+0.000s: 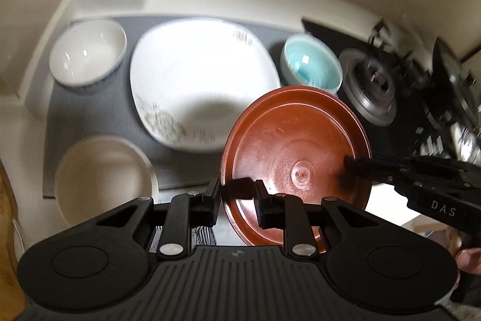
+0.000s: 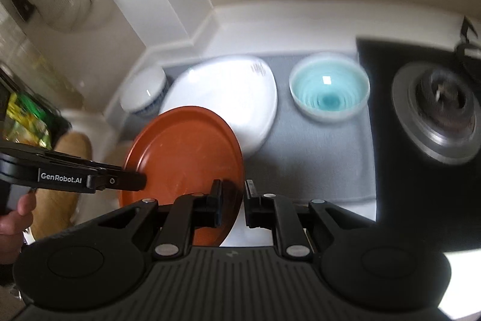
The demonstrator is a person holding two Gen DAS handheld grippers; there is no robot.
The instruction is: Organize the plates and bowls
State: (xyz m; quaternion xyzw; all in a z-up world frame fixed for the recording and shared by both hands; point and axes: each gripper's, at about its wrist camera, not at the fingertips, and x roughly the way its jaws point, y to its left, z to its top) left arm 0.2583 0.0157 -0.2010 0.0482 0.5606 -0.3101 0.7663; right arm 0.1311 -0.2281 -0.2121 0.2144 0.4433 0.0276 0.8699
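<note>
Left gripper [image 1: 237, 189] and right gripper [image 2: 233, 194] are both clamping the round reddish-brown plate's [image 1: 296, 152] rim, holding it tilted above the grey mat [image 2: 315, 158].

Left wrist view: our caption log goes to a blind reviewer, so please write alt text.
Two hand-held grippers, the left and the right, pinch opposite rims of a tilted brown plate above a grey mat holding a white square plate and three bowls.
</note>
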